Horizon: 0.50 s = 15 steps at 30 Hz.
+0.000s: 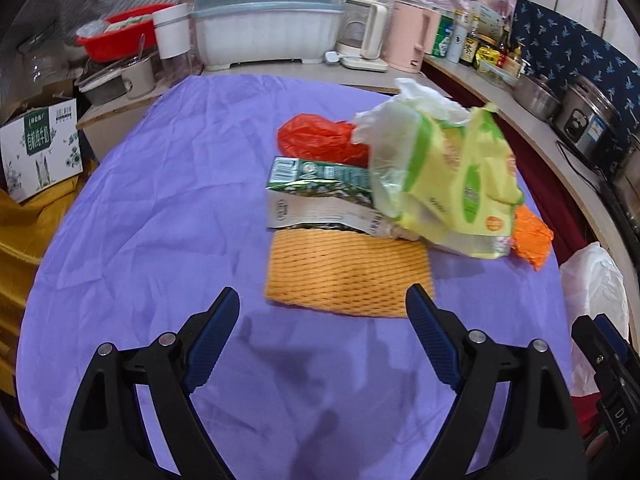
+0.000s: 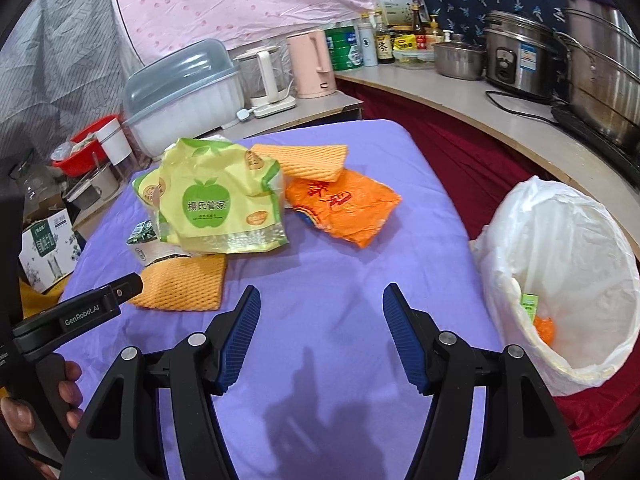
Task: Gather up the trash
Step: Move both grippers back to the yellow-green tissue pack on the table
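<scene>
Left wrist view first: the left gripper (image 1: 322,304) hangs wide open and empty over the purple tablecloth (image 1: 160,208), lined up on the near yellow foam fruit net (image 1: 348,272), which lies flat just ahead of the fingertips, the right one overlapping its near corner in the picture. Behind it the pile stacks up: a green milk carton (image 1: 320,182) on its side, a yellow-green apple-print bag (image 1: 452,184) draped over it with clear plastic, a red plastic bag (image 1: 320,140) further back, and an orange bag (image 1: 532,240) peeking out on the right. Right wrist view now: the right gripper (image 2: 320,304) is spread open too, holding nothing, hovering over bare cloth between the pile and the white-lined trash bin (image 2: 560,280), which stands just off the table's right edge with a small green pack and something orange already at the bottom. So collection looks partly done, with a fresh pick being set up; the foam net reads as the likely target, and being thin and flat it will want the left jaws dropped low to pinch an edge, then a carry across to the bin
</scene>
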Each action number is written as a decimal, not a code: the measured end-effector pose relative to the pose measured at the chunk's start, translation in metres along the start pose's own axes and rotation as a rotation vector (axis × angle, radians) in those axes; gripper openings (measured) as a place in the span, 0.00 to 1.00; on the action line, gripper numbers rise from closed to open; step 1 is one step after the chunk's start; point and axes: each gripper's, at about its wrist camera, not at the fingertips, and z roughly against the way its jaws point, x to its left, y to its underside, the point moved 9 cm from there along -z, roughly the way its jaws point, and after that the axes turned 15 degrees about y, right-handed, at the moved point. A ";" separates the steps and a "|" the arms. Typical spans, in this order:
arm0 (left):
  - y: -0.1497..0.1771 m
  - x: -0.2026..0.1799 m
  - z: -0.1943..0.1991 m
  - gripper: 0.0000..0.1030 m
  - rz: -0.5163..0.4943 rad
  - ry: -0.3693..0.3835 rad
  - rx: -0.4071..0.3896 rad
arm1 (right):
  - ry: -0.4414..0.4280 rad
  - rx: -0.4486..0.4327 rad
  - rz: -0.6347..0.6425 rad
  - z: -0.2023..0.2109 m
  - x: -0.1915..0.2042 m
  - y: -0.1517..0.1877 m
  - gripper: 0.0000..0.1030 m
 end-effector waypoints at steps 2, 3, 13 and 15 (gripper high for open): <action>-0.002 0.010 -0.004 0.80 0.018 0.004 0.004 | -0.007 0.003 0.011 -0.005 0.010 -0.002 0.60; -0.002 0.013 -0.005 0.80 0.025 0.008 0.005 | -0.010 0.003 0.017 -0.008 0.014 -0.004 0.60; 0.000 0.035 -0.028 0.80 0.074 0.040 0.044 | -0.032 0.001 0.050 -0.036 0.047 -0.025 0.60; -0.001 0.034 -0.032 0.79 0.071 0.044 0.049 | -0.034 -0.003 0.053 -0.042 0.052 -0.031 0.60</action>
